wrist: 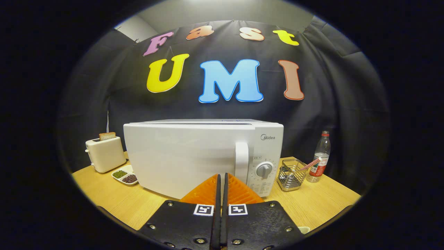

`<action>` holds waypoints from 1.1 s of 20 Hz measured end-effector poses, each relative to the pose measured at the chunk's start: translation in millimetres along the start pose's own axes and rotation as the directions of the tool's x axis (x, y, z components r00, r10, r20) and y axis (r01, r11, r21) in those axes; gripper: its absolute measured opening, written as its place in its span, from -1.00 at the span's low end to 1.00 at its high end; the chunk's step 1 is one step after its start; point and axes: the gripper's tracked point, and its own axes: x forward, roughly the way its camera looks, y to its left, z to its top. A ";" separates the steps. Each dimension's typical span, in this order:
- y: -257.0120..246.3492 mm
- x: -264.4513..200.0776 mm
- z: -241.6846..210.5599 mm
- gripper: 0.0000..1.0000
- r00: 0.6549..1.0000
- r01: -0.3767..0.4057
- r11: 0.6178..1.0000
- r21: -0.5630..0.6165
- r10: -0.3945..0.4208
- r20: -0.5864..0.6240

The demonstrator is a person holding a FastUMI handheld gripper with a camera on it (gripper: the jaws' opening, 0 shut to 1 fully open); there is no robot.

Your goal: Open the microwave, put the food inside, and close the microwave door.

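Observation:
A white microwave (194, 156) stands on the wooden table (322, 205) straight ahead, its door closed. Its vertical white handle (241, 160) sits at the door's right edge, and a round dial (264, 170) is on the control panel further right. My gripper (222, 178) points at the door's lower part, slightly left of the handle. Its orange fingers (208, 191) are pressed together with nothing between them. A small divided dish of dark and green food (125, 175) lies on the table left of the microwave.
A cream toaster (105, 153) with a slice of bread in it stands at the far left. Right of the microwave are a wire basket (290, 177) holding a striped straw and a clear plastic bottle (319, 158). Bare tabletop lies on both sides of my fingers.

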 end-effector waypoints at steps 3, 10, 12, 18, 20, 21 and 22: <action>-4.7 33.4 -2.3 -0.97 1.000 0.017 1.000 0.004 -0.017 -0.016; -9.6 70.4 -5.3 -0.98 0.998 0.053 0.999 -0.005 -0.053 -0.023; -9.8 68.4 -7.0 -0.98 0.997 0.074 0.997 -0.037 -0.074 -0.012; -7.6 52.7 -0.2 -0.97 0.997 0.062 0.998 -0.008 -0.062 -0.041; -7.6 38.2 13.9 -0.98 0.999 0.049 0.999 -0.006 -0.049 -0.019; -7.2 28.3 22.8 -0.98 0.999 0.045 0.999 -0.013 -0.045 -0.004; -6.9 17.8 31.3 -0.98 0.999 0.039 0.999 -0.016 -0.039 0.007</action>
